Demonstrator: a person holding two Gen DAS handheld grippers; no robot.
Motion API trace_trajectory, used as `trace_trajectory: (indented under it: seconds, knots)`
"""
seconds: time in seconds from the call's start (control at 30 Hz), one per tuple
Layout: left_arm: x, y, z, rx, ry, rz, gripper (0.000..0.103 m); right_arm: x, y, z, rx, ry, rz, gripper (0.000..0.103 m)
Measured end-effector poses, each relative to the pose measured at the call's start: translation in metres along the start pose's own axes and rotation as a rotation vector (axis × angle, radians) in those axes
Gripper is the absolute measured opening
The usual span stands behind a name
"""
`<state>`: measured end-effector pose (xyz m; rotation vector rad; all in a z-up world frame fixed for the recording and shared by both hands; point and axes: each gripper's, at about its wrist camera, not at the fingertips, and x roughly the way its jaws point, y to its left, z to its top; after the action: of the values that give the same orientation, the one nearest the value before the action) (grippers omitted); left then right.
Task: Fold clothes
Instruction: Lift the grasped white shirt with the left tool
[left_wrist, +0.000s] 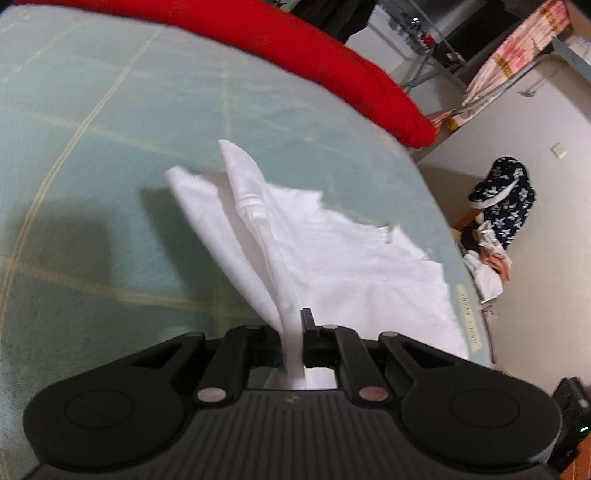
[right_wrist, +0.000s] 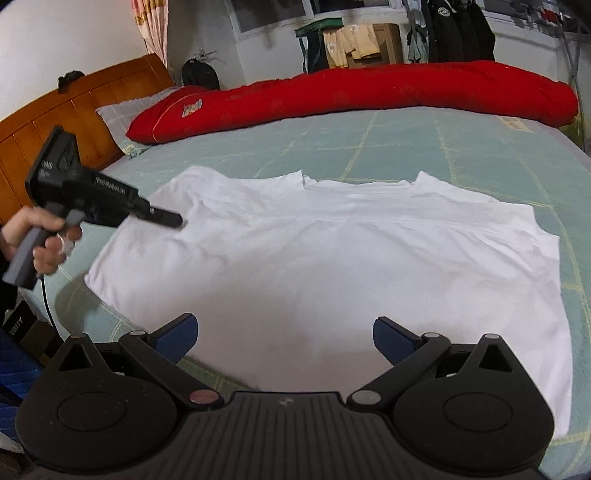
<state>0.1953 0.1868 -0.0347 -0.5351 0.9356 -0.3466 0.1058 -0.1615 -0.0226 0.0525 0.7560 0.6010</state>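
A white T-shirt (right_wrist: 332, 258) lies spread across the pale green bedsheet (right_wrist: 406, 147) of a bed, its neckline toward the far side and its hem near the right tongs. The left tongs (left_wrist: 293, 332) are closed on a fold of the shirt — white cloth stands up between the two fingers and runs away from them in a raised ridge, with the rest of the garment lying flat to the right of it. In the right wrist view the same left tongs (right_wrist: 173, 221) reach in from the left, tips at the shirt's left sleeve edge, held by a person's hand (right_wrist: 40, 240) wrapped round the grey handle.

The right tongs (right_wrist: 284, 339) stand wide open, blue-padded fingers (right_wrist: 177, 338) apart and gripping nothing; they hover just above the near hem of the shirt, and whether they touch the cloth cannot be told.

Beyond the shirt, well apart from it, a long red quilt (right_wrist: 369, 96) lies rolled along the far side of the bed, with a grey pillow (right_wrist: 125, 110) beside its left end and a wooden headboard (right_wrist: 74, 110) behind — nothing sits on the sheet between the shirt and the quilt. Dark jackets (right_wrist: 458, 33) hang at the back wall. In the left wrist view, a dark floral-print cloth (left_wrist: 506, 199) is heaped off the bed's edge to the right.
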Motion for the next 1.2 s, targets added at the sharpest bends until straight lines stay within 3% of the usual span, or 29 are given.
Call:
trace_trajectory:
  seconds: [0.27, 0.53, 0.73, 1.2]
  knots:
    - [-0.006, -0.062, 0.011, 0.082, -0.003, -0.034, 0.008, -0.021, -0.014, -0.013, 0.040, -0.046, 0.030, 0.103]
    - [0.001, -0.112, 0.021, 0.101, 0.010, -0.084, 0.009, -0.041, -0.029, -0.025, 0.084, -0.084, 0.030, 0.103]
    - [0.020, -0.149, 0.028, 0.095, 0.017, -0.144, 0.014, -0.050, -0.038, -0.029, 0.104, -0.097, 0.022, 0.103]
    - [0.098, -0.227, 0.023, 0.169, 0.117, -0.180, 0.014, -0.079, -0.062, -0.043, 0.138, -0.120, -0.047, 0.103]
